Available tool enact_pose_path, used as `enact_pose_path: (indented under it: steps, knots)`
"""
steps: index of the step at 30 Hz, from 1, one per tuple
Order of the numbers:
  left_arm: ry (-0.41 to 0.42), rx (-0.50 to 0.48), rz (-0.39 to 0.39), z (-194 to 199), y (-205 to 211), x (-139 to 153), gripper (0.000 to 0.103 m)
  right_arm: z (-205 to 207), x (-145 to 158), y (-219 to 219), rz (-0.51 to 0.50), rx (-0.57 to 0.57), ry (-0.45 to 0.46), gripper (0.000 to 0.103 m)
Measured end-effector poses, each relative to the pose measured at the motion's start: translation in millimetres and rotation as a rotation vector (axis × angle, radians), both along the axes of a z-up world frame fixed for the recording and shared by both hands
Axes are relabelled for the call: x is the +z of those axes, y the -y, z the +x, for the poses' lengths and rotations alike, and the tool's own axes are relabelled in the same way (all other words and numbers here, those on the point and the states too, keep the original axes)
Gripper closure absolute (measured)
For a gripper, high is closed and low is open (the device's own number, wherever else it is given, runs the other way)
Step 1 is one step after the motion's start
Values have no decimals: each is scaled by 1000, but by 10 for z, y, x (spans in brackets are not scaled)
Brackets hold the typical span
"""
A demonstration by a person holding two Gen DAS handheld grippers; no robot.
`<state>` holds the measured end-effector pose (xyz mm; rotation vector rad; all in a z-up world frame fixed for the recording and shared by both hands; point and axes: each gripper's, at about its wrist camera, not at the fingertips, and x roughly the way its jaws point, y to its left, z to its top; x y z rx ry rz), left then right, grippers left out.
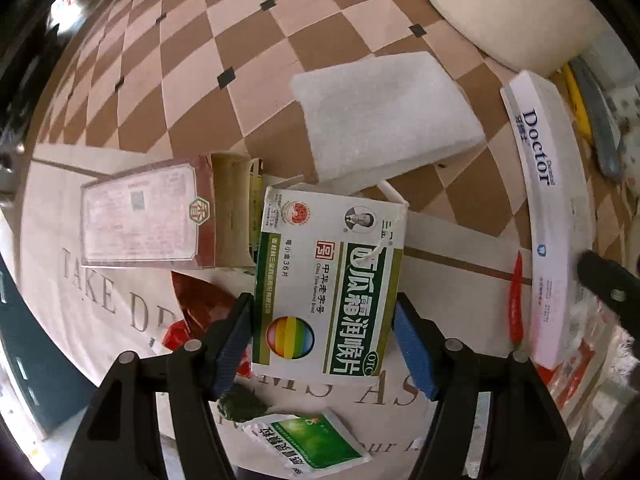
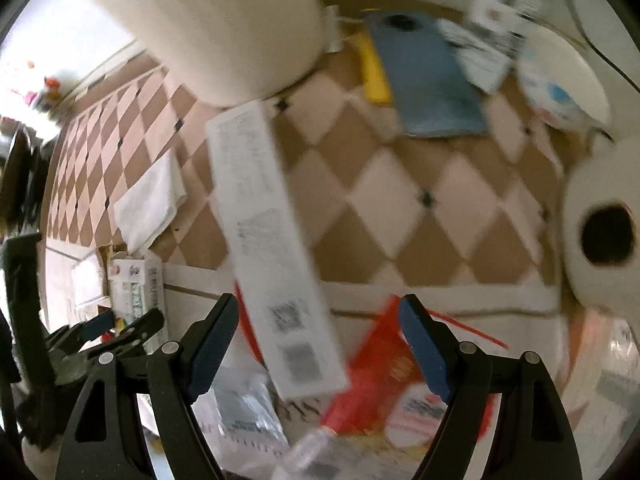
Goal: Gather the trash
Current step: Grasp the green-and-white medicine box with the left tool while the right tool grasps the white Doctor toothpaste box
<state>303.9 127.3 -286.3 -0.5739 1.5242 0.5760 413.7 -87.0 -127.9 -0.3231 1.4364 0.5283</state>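
My left gripper (image 1: 323, 340) stands around a green-and-white lozenge box (image 1: 328, 280), its blue pads against or very near the box's two sides, above a white bag printed with grey letters (image 1: 100, 304). A red-and-white tea box (image 1: 148, 220) lies to its left. A long white "Doctor" toothpaste box (image 1: 548, 216) stands at the right; it also shows in the right wrist view (image 2: 272, 252), blurred, between the wide-open jaws of my right gripper (image 2: 318, 340). Red packaging (image 2: 380, 372) and clear plastic wrappers (image 2: 244, 412) lie below it.
A white foam block (image 1: 384, 116) lies on the checkered brown floor (image 1: 192, 60). A red chilli (image 1: 516, 300), a green sachet (image 1: 316, 444), a toilet roll (image 2: 600, 232), a blue flat object (image 2: 432, 76) and a white cylinder (image 2: 224, 20) lie around.
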Motion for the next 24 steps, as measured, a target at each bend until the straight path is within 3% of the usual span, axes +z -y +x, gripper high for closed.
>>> enact_pose_path:
  steps: [5,8,10,11,14,19,24]
  knots:
    - [-10,-6,26,33,57,201,37,-49,-237,-389,-59,83,29,22]
    - [-1,-1,43,15,63,358,38,-73,-384,-562,-99,123,33,39]
    - [7,6,52,-11,88,476,38,-89,-452,-633,-122,142,46,43]
    - [11,11,59,-20,105,532,38,-92,-469,-652,-128,148,59,52]
    - [26,20,81,-95,166,680,38,-77,-492,-660,-114,148,64,52]
    - [68,19,140,-321,330,1268,38,-123,-431,-572,-77,155,73,53]
    - [135,2,221,-581,483,1816,38,-244,-178,-539,-19,147,99,54]
